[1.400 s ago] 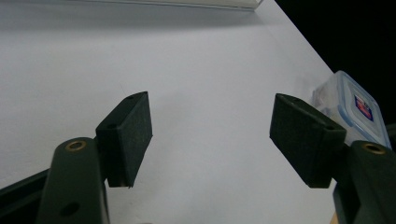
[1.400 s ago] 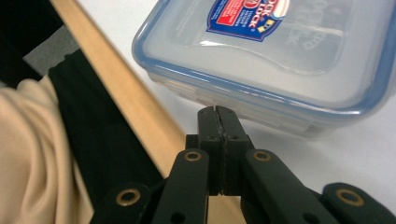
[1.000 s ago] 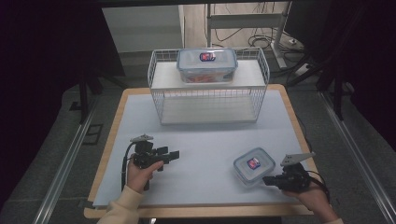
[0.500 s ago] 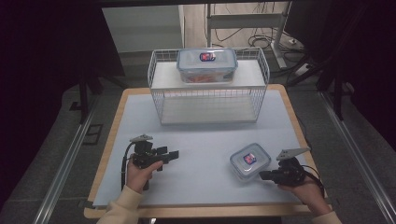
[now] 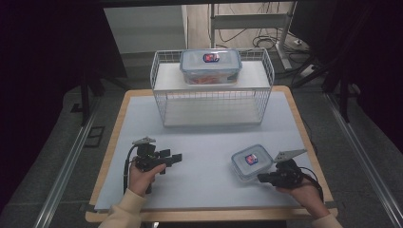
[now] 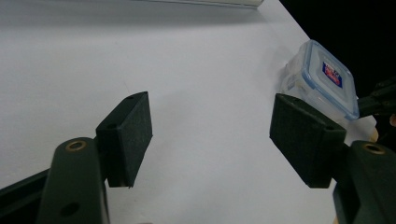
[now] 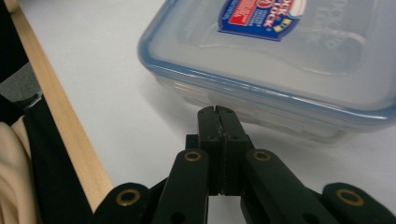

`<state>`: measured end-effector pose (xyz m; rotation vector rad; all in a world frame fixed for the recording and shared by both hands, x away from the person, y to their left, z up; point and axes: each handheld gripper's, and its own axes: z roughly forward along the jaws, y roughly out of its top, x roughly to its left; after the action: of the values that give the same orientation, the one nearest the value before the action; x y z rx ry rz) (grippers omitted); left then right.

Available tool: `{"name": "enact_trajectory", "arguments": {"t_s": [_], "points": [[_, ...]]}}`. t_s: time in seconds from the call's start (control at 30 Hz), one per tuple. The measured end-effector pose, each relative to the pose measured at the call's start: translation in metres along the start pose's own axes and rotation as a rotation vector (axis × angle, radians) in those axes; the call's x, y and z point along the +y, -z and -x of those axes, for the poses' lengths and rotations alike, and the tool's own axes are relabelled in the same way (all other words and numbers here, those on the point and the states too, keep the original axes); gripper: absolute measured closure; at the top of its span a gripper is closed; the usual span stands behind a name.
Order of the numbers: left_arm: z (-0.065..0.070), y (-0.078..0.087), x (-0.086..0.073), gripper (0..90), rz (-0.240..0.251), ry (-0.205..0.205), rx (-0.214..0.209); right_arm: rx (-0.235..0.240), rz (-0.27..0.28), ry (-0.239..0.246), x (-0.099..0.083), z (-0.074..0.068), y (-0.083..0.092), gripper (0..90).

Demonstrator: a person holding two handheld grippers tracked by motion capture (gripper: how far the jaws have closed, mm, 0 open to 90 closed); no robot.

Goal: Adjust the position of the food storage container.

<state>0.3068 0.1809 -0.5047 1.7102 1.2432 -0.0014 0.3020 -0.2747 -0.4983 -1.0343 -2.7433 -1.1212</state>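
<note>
Two lidded containers; one in basket

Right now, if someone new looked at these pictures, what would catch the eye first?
Probably the small clear container with a blue-rimmed lid, lying on the white table near its front right, with the right gripper just beside it, jaws shut together with nothing between them. Next comes the white wire rack at the back, with a larger container on its top shelf. The left gripper rests front left, jaws open.
</note>
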Motion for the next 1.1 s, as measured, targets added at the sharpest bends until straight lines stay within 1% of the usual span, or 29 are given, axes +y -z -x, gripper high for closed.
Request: {"name": "enact_trajectory", "arguments": {"t_s": [0.07, 0.17, 0.23, 0.3, 0.43, 0.53, 0.6, 0.77, 0.83, 0.87, 0.9, 0.97, 1.03, 1.1], "points": [[-0.001, 0.000, 0.000, 29.4, -0.001, -0.001, 0.001, 0.010, 0.010, -0.002, -0.001, -0.005, 0.000, 89.9], [0.000, 0.000, 0.000, 29.4, -0.003, 0.002, 0.002, 0.036, 0.001, 0.030, -0.001, -0.017, -0.005, 89.9], [0.000, 0.000, 0.000, 29.4, -0.005, -0.003, 0.002, 0.033, -0.004, 0.045, 0.001, -0.022, -0.011, 89.9], [0.000, 0.000, 0.000, 29.4, -0.004, -0.004, 0.001, 0.031, 0.000, 0.043, 0.005, -0.023, -0.014, 89.9], [-0.001, 0.000, 0.000, 29.4, -0.001, -0.002, 0.003, 0.019, 0.015, 0.040, 0.014, -0.025, -0.022, 89.9], [-0.001, -0.001, 0.000, 29.4, -0.003, 0.002, 0.004, -0.011, 0.047, 0.026, 0.022, -0.027, -0.030, 89.9], [-0.001, -0.001, 0.000, 29.4, -0.008, -0.004, 0.002, -0.025, 0.062, 0.017, 0.027, -0.027, -0.035, 89.9], [-0.001, 0.000, 0.000, 29.4, -0.007, -0.004, 0.003, -0.043, 0.072, 0.007, 0.037, -0.030, -0.045, 89.9], [-0.001, 0.000, 0.000, 29.4, -0.003, -0.004, 0.002, -0.040, 0.073, 0.017, 0.037, -0.031, -0.042, 89.9], [-0.002, 0.001, 0.000, 29.4, -0.002, -0.004, 0.002, -0.041, 0.085, 0.023, 0.037, -0.032, -0.038, 89.9], [-0.002, 0.001, 0.000, 29.4, 0.001, -0.002, 0.002, -0.040, 0.103, 0.018, 0.037, -0.031, -0.033, 89.9], [-0.002, 0.002, 0.000, 29.4, 0.000, -0.003, 0.002, -0.058, 0.133, 0.011, 0.037, -0.027, -0.020, 89.9], [-0.002, 0.002, 0.000, 29.4, -0.001, -0.003, 0.003, -0.093, 0.176, -0.029, 0.036, -0.015, -0.003, 89.9], [-0.002, 0.002, 0.000, 29.4, 0.003, 0.003, 0.004, -0.153, 0.200, -0.059, 0.034, -0.002, 0.010, 89.9]]}}
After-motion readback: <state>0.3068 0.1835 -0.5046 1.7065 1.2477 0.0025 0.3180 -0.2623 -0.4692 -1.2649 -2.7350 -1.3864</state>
